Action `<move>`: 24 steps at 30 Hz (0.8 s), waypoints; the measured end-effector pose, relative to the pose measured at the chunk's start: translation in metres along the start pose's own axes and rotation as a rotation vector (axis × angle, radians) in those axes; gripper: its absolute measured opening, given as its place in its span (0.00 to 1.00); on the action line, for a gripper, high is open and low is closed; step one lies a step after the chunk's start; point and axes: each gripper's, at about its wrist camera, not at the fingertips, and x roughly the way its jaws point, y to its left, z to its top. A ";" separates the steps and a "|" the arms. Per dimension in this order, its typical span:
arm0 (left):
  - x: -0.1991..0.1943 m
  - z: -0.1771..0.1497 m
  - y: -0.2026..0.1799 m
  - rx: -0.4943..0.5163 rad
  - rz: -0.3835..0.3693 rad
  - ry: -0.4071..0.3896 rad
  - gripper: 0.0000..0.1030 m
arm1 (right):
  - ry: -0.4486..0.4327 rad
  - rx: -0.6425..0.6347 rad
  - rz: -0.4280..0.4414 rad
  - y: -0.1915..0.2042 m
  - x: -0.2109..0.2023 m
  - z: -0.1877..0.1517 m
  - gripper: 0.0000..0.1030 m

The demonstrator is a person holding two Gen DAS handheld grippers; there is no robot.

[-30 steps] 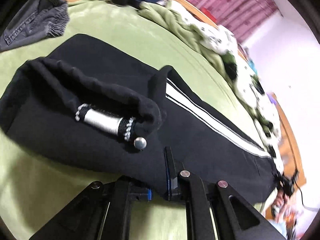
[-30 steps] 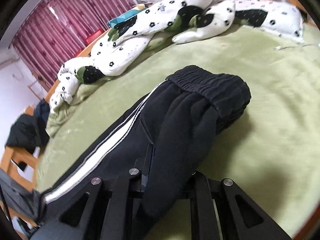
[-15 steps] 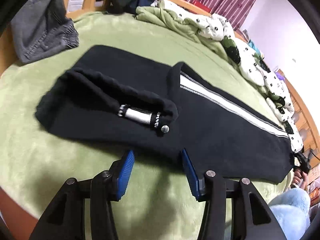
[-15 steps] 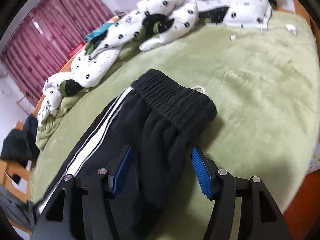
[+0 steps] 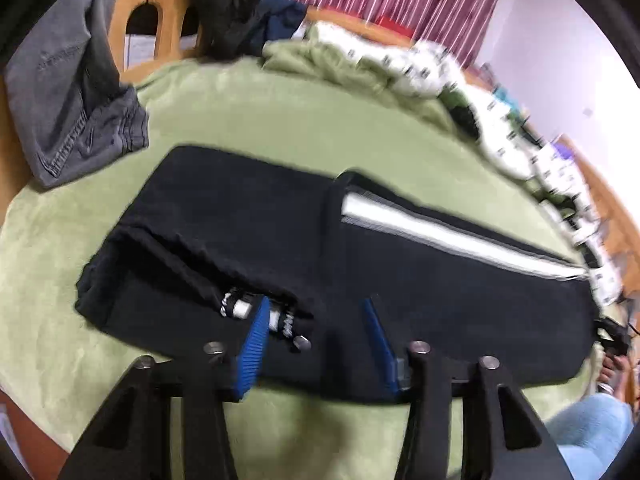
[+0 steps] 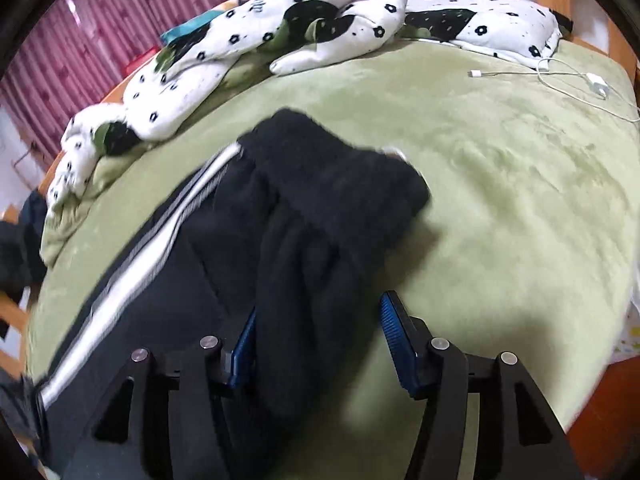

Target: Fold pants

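Observation:
Black pants (image 5: 400,280) with a white side stripe (image 5: 448,240) lie flat on the green bed cover (image 5: 280,120). My left gripper (image 5: 316,312) is open over the cuff end (image 5: 192,264), near the drawstring tip (image 5: 260,312). In the right wrist view the pants (image 6: 312,264) show their elastic waistband (image 6: 336,176). My right gripper (image 6: 320,320) is open, its jaws standing either side of a raised fold of fabric below the waistband.
Grey jeans (image 5: 80,92) lie at the bed's far left corner. A spotted white quilt (image 6: 256,40) and pillow (image 6: 492,20) line the far side. A white charging cable (image 6: 568,80) lies near the pillow. Dark clothes (image 5: 240,4) hang on the wooden footboard.
Both grippers were shut on the pants a second ago and have opened, letting the fabric drop onto the bed. Both have drawn back slightly, then the left came in over the cuff.

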 end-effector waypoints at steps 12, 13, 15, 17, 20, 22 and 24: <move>0.029 0.133 0.092 -0.208 0.009 -0.073 0.14 | -0.020 -0.122 -0.124 0.038 -0.054 -0.034 0.56; 0.033 0.137 0.097 -0.215 -0.010 -0.041 0.14 | -0.014 -0.124 -0.125 0.042 -0.053 -0.036 0.56; 0.031 0.135 0.107 -0.234 -0.038 -0.017 0.27 | 0.001 -0.133 -0.124 0.050 -0.052 -0.043 0.56; 0.021 0.124 0.107 -0.226 -0.006 -0.039 0.69 | 0.000 -0.140 -0.130 0.058 -0.053 -0.050 0.56; 0.004 0.100 0.109 -0.185 -0.013 -0.109 0.76 | 0.010 -0.134 -0.124 0.065 -0.055 -0.060 0.56; 0.009 0.090 0.110 -0.174 -0.003 -0.074 0.76 | 0.021 -0.133 -0.125 0.067 -0.055 -0.066 0.56; 0.018 0.081 0.109 -0.148 0.038 -0.029 0.76 | 0.029 -0.131 -0.127 0.070 -0.054 -0.070 0.56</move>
